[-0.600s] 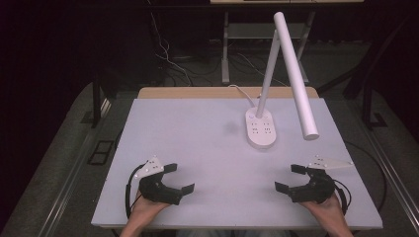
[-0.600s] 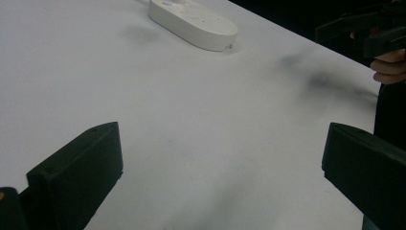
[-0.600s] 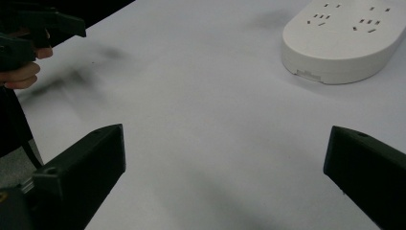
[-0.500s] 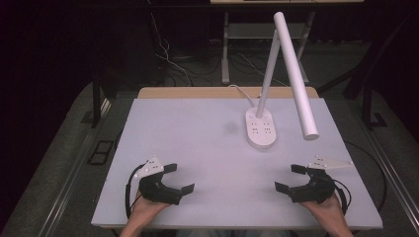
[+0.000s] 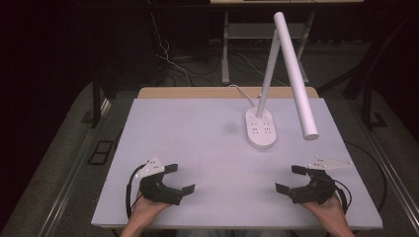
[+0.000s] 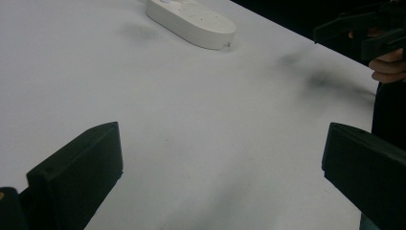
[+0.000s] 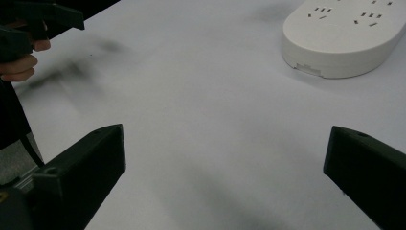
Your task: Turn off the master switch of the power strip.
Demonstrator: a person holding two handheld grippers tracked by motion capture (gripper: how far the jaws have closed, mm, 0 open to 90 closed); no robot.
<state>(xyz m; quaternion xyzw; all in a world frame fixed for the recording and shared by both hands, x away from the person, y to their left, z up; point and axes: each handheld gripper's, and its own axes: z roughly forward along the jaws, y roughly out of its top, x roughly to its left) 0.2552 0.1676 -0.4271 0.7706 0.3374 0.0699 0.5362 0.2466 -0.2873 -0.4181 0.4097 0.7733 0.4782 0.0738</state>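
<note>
Two grippers held low over the table (image 5: 207, 128)

The left gripper (image 5: 179, 179) and right gripper (image 5: 291, 178) were spread wide, nothing grasped; a lamp base (image 5: 261, 128) was set beyond.

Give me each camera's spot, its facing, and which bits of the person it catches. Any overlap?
High view: above the person's side, looking forward and down at the table; both hands with left gripper and right gripper.
Left gripper view: on the left gripper, facing across to the lamp base; own open jaws.
Right gripper view: on the right gripper, likewise.
Shared: lamp base.
</note>
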